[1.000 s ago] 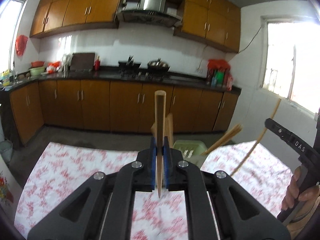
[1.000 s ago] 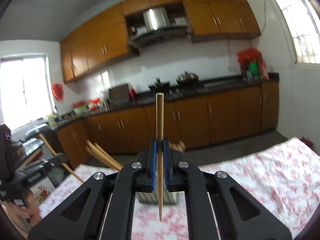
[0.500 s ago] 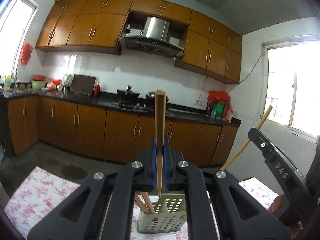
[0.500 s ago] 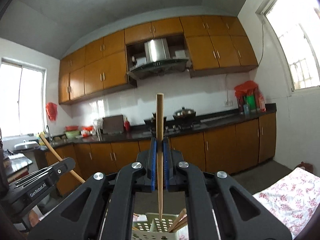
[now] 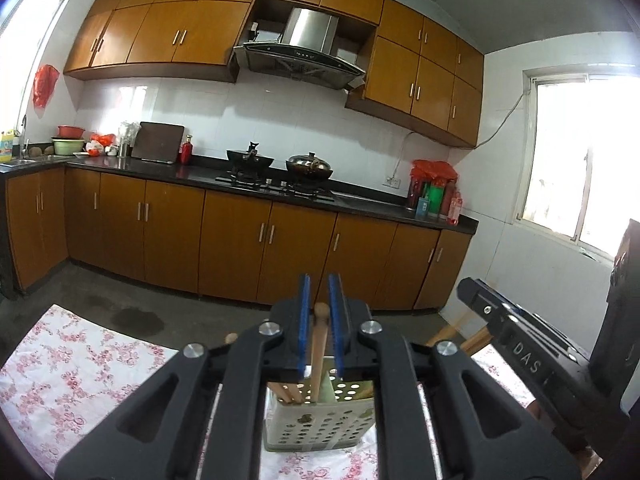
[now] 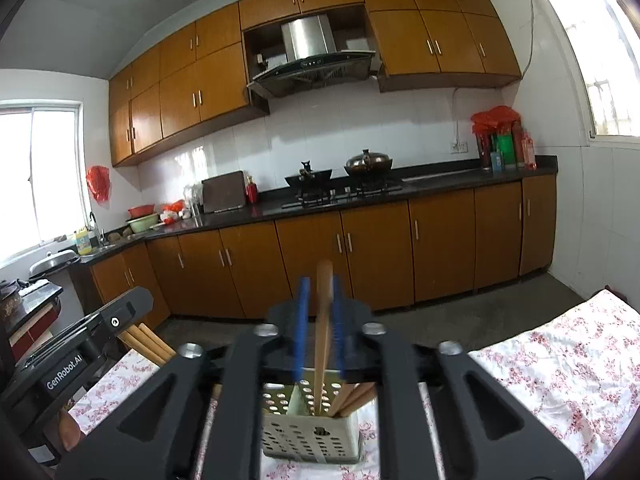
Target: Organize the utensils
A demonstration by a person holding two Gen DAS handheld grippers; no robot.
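Standing in the perforated holder (image 5: 320,420) now, your left chopstick (image 5: 320,344) rises between the blue pads (image 5: 303,320) with a sliver of daylight either side. Your left claw (image 5: 319,322) has just been opening, so it's parted and loose around the stick. Over on the right view, same story: the right chopstick (image 6: 323,332), blurred, stands in the holder's (image 6: 312,436) compartment beside other sticks (image 6: 352,398), and your right claw (image 6: 320,328) has just been opening too, pads off the wood. The holder sits on the floral-cloth bench (image 6: 560,360), kitchen cabinets (image 6: 380,248) behind.
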